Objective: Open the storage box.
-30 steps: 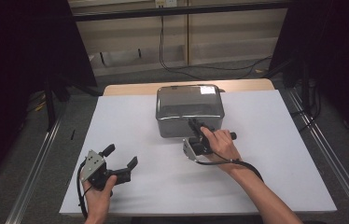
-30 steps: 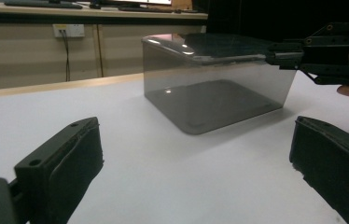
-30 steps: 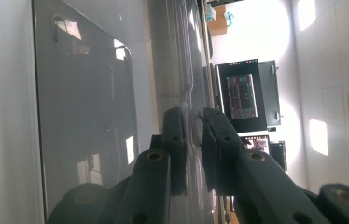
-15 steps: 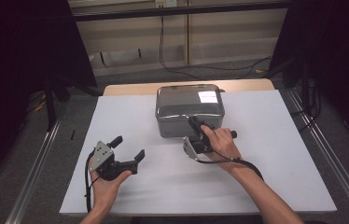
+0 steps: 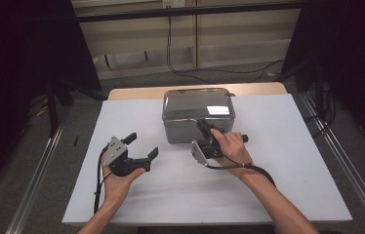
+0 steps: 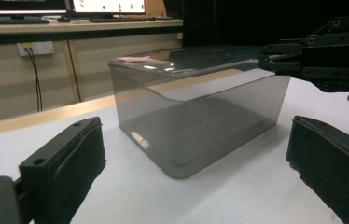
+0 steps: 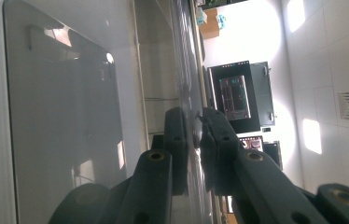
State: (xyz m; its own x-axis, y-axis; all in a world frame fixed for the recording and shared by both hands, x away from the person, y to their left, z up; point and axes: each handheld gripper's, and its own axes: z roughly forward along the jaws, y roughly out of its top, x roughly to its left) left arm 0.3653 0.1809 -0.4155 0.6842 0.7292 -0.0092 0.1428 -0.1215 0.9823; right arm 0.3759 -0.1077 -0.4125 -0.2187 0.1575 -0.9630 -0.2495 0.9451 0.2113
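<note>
Jaws of two grippers, one box (image 5: 197, 114).

Light fell from overhead on the white table (image 5: 278, 185), while the room around it stayed nearly black. A bright glare patch sat on the box lid (image 5: 218, 110), just beyond the right tongs (image 5: 205, 129). Soft shadows lay beneath both forearms. In the right gripper view, windows blew out white. Near jaws looked soft and unfocused.
</note>
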